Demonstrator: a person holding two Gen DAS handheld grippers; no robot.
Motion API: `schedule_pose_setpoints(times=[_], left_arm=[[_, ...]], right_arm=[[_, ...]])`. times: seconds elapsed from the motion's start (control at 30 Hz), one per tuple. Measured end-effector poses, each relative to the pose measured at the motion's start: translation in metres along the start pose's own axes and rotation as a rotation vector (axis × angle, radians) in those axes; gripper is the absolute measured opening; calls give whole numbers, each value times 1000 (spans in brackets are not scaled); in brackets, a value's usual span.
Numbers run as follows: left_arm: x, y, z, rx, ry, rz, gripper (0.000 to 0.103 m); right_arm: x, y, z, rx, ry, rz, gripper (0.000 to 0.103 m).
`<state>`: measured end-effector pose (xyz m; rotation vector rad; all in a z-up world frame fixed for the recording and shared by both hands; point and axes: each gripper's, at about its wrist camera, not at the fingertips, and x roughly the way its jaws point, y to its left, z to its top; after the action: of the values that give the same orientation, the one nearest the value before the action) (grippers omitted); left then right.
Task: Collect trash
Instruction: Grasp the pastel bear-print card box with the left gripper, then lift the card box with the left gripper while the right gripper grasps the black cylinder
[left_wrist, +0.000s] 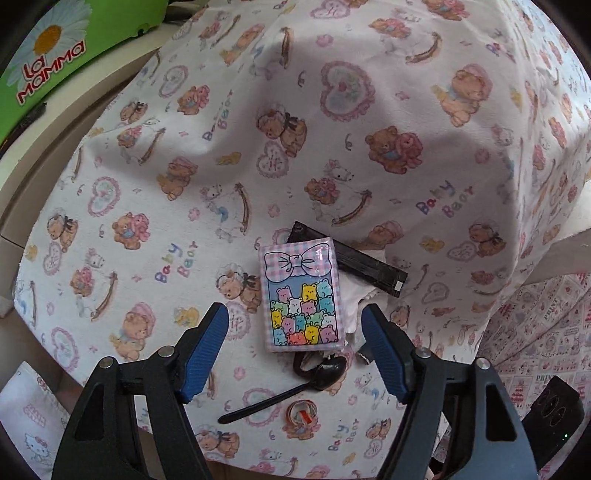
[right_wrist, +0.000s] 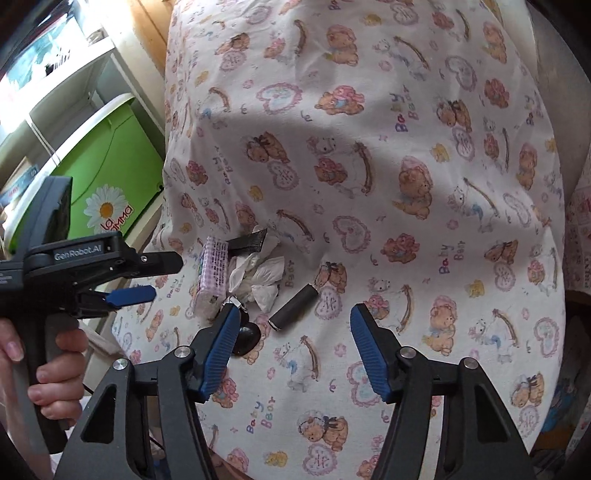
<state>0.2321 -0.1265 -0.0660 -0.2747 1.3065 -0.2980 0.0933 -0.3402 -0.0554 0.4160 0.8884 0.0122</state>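
Observation:
A small pile of trash lies on a bear-print cloth (left_wrist: 369, 110). A pink gummy-bear packet (left_wrist: 301, 297) lies flat, seen on edge in the right wrist view (right_wrist: 210, 278). Under it are a black wrapper (left_wrist: 354, 260), crumpled white tissue (right_wrist: 258, 275), a black plastic spoon (left_wrist: 288, 387) and a small round foil piece (left_wrist: 302, 410). A black tube (right_wrist: 293, 306) lies beside the tissue. My left gripper (left_wrist: 293, 347) is open, straddling the packet's near end. My right gripper (right_wrist: 290, 343) is open, just short of the tube. The left gripper also shows in the right wrist view (right_wrist: 162, 277).
A green "La Mamma" box (left_wrist: 40, 62) stands at the left past the cloth's edge, also in the right wrist view (right_wrist: 107, 177). A second pink-print cloth (left_wrist: 546, 332) lies at the right. A black device (left_wrist: 554, 413) sits at the lower right.

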Motion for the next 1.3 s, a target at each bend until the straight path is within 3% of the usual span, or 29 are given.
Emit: schedule_pose_setpoints(times=[0.17,0.27,0.3,0.47,0.57,0.63,0.73,0.8,0.9,1.0,1.1,1.2,1.3], left_arm=[[24,-9,2,-8,34,11,65],[29,-16,0,9,45,19,48],[26,-19,-3,22,36,18,47],[-9,-48,-21,192,-130,155,44],[-23,-51,-27,247,-159,202,44],[-29,-41,-24,270,-172,237,44],[-43,-22,-26,294,-198,267,44],[-49,-16,-31,316,-222,284,45],[-62,1,-34,331,-243,291,45],[-61,9,-36,314,-220,269,45],[-60,10,-43,346,-247,309,45],[-62,13,-48,350,-247,304,45],[-68,16,-53,360,-264,312,45]], right_arm=[[2,-15,8,73,-1,46,59],[1,-17,10,84,-5,62,59],[-2,-20,11,88,-4,68,59],[-1,-17,11,62,6,59,59],[1,-9,12,-5,-21,-41,60],[6,5,14,-116,-18,-75,60],[21,30,12,-360,7,-84,60],[35,35,8,-436,59,-48,60],[53,40,-1,-502,122,-9,60],[64,42,-9,-548,137,-39,65],[74,43,-10,-553,158,-22,65],[78,44,-8,-575,156,-46,65],[87,41,-9,-567,184,-86,53]])
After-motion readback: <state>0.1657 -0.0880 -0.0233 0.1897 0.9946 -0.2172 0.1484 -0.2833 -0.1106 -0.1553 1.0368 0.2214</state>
